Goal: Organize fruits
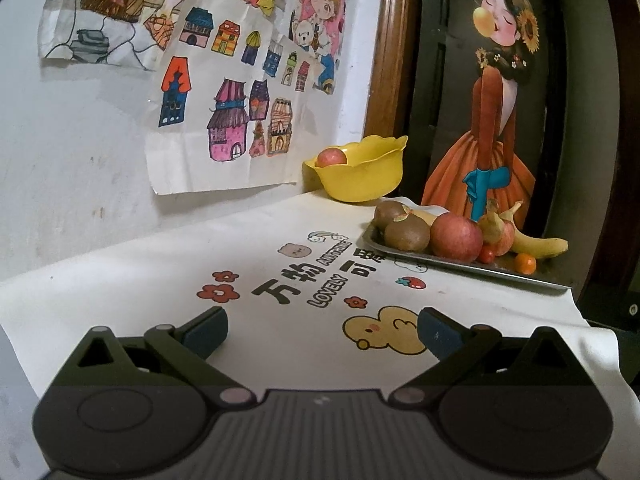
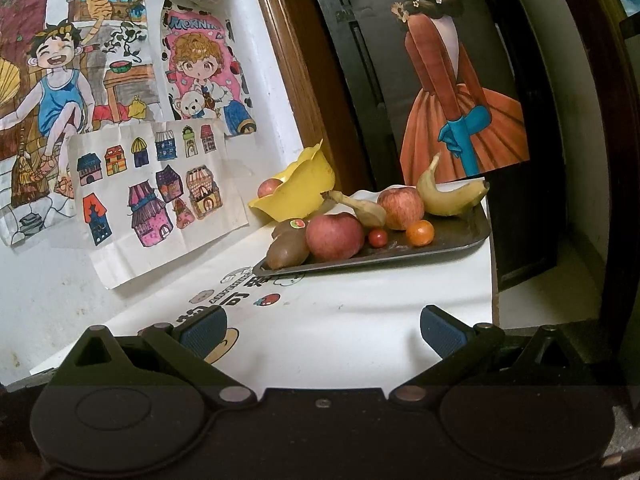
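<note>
A metal tray (image 1: 460, 266) (image 2: 452, 246) at the far right of the table carries two kiwis (image 1: 406, 232) (image 2: 288, 250), two red apples (image 1: 456, 236) (image 2: 334, 236), two bananas (image 1: 536, 242) (image 2: 448, 196), a small orange (image 1: 525, 263) (image 2: 420, 233) and a cherry tomato (image 1: 486, 255) (image 2: 378, 237). Behind it a yellow bowl (image 1: 360, 174) (image 2: 298, 194) holds one apple (image 1: 331, 157) (image 2: 269, 187). My left gripper (image 1: 322, 330) hangs open over the printed cloth, well short of the tray. My right gripper (image 2: 322, 330) is open too, nearer the tray, nothing between its fingers.
A white cloth (image 1: 168, 276) (image 2: 360, 312) with cartoon prints covers the table. Children's drawings (image 1: 240, 92) (image 2: 160, 184) hang on the wall at left. A dark wooden-framed door with a poster (image 1: 492, 92) (image 2: 456, 80) stands behind the tray. The table edge (image 2: 494, 280) drops off at right.
</note>
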